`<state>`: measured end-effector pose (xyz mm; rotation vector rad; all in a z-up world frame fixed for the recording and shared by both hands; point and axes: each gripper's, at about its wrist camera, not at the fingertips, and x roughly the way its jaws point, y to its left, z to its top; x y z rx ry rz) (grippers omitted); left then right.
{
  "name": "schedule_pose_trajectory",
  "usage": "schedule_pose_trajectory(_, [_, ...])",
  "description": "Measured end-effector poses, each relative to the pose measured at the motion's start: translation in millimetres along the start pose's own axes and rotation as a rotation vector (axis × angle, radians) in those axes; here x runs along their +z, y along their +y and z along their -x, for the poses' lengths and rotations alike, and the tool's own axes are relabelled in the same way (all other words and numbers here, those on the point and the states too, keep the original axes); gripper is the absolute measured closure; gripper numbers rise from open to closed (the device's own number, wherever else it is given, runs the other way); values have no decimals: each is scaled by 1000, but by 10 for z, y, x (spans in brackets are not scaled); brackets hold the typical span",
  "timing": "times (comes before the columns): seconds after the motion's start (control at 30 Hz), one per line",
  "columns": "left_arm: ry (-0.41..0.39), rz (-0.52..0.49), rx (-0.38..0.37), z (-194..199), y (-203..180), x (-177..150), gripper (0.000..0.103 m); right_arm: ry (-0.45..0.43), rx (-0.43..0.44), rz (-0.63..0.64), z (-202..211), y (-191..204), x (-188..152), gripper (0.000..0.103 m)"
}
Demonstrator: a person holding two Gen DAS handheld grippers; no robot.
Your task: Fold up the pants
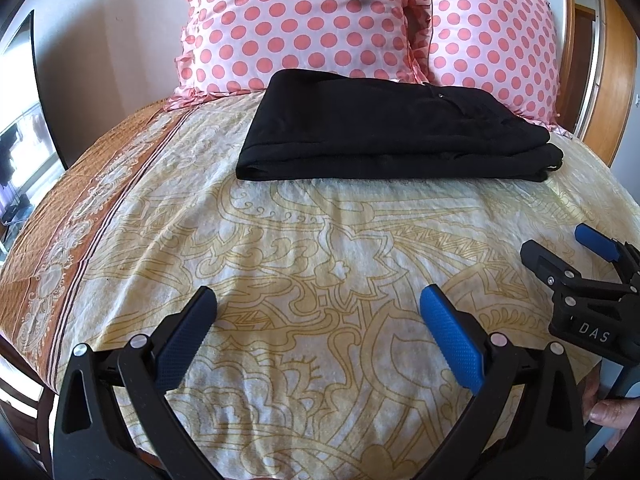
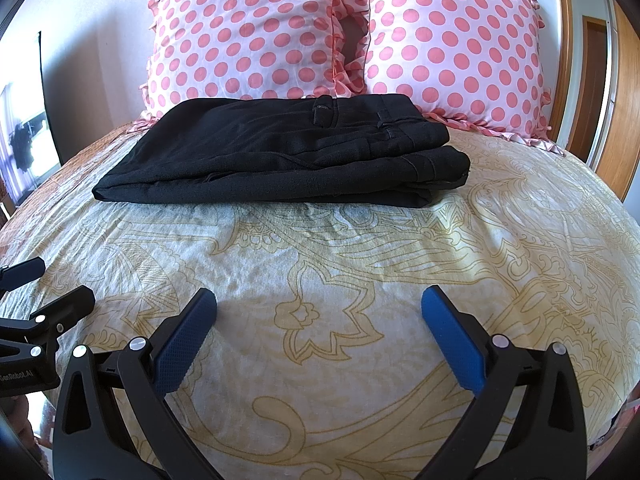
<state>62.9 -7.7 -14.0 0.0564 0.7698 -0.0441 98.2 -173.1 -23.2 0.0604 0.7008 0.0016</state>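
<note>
1. The left gripper is spread wide with nothing between its blue pads. It hangs low over the near part of the bed, pointed toward the pillows.

2. The right gripper is likewise wide apart and empty, level with the left one. Each shows at the edge of the other's view, so the two sit side by side, apart.

3. Under both lies only the sheet, cream with a yellow floral print. Neither tool touches cloth that belongs to the task.

4. The pants lie well ahead of both grippers, on the far part of the bed, just before the pillows.

5. They are black and stacked in a flat, tidy block: a rounded fold runs along the near edge, and the waistband with its belt loops lies on top toward the right. Layers show at the right end.

6. My reading is that the folding is done or all but done, and the tools are held back and unclenched because nothing is left to grip.

7. Two pink dotted pillows stand against the wall behind the pants. Their lower edges seem to meet the far edge of the stack, though I cannot tell for sure.
</note>
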Motion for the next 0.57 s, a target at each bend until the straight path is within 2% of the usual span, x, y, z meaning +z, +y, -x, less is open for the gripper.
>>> schedule_pose_trajectory(0.57, [-13,4,5,14,1,-28,2,0,-1,-1,-4,4,2,1])
